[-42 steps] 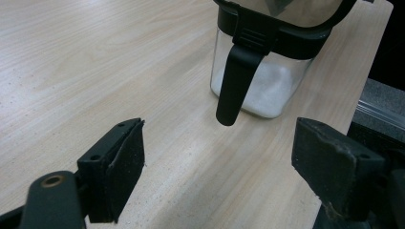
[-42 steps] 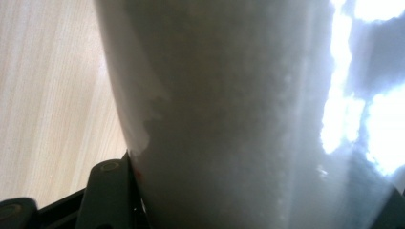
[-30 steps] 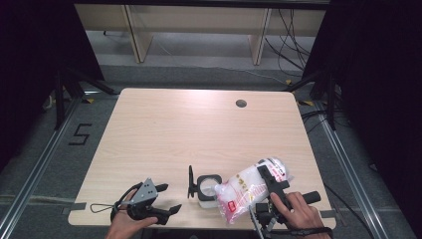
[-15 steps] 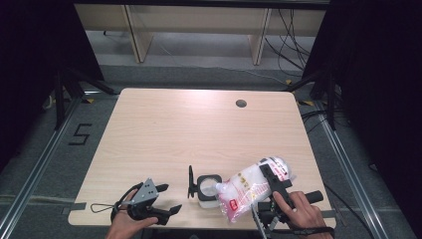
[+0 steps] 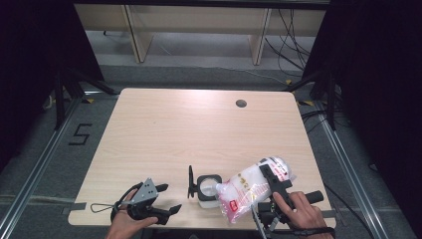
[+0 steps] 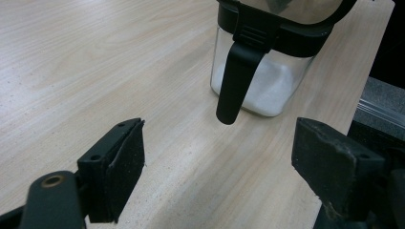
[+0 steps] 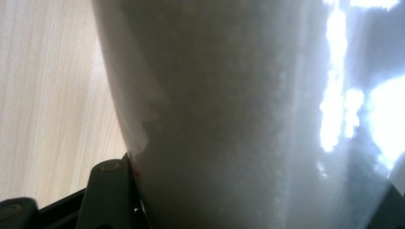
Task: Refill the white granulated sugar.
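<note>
Soft, see-through plastic bag of white powder [image 5: 249, 191] with red print, tilted, mouth down over the small square clear jar with a black rim [image 5: 208, 187]. Clamped around the bag's middle by the right gripper [image 5: 272, 185], at the near right edge of the pale, smooth wooden worktop [image 5: 199, 124]. Some white powder low in the jar already. Flat black lid [image 5: 190, 181] of the jar standing up, flipped open. Left gripper [image 5: 166, 198] resting near the jar's left, holding nothing, jaws wide apart. Hard black blocks for fingers [image 6: 119, 162].
</note>
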Tool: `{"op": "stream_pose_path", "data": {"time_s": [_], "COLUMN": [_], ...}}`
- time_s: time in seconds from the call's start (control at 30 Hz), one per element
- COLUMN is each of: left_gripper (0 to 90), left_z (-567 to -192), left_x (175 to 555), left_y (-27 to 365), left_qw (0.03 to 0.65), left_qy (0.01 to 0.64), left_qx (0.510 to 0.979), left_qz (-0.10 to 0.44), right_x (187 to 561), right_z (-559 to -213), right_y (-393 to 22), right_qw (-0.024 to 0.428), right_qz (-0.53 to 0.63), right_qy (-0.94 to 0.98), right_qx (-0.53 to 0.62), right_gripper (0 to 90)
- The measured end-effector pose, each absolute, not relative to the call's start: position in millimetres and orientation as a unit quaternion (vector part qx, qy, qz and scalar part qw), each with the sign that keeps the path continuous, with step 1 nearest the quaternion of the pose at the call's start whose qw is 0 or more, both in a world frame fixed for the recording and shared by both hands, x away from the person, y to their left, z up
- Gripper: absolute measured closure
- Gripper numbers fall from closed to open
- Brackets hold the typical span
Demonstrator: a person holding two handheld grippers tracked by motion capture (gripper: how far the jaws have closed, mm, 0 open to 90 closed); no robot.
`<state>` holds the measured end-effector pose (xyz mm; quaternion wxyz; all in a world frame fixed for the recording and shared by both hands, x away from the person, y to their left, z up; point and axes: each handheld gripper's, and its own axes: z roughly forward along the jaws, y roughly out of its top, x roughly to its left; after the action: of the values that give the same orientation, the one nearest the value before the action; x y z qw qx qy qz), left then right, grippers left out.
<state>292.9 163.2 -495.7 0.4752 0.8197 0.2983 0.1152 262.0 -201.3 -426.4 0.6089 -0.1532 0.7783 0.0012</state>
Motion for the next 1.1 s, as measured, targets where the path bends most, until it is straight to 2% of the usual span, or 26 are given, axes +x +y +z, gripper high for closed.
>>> {"op": "stream_pose_path", "data": {"time_s": [0.03,0.13,1.1], "left_gripper": [18.0,18.0,17.9], "left_z": [-495.5,-495.8,-495.9], "left_x": [293.1,292.7,293.3], "left_y": [163.4,162.8,162.9], "left_qw": [0.475,0.475,0.476], "left_qy": [0.297,0.298,0.301], "left_qx": [0.82,0.82,0.819], "left_qz": [0.116,0.114,0.115], "right_x": [263.4,260.4,262.4], "right_z": [-428.1,-427.6,-429.4], "right_y": [-201.5,-201.0,-201.0], "right_qw": [0.62,0.608,0.616], "right_qz": [0.014,-0.003,0.013], "right_qy": [0.769,0.78,0.774], "right_qx": [-0.154,-0.145,-0.145], "right_gripper": [41.0,41.0,41.1]}}
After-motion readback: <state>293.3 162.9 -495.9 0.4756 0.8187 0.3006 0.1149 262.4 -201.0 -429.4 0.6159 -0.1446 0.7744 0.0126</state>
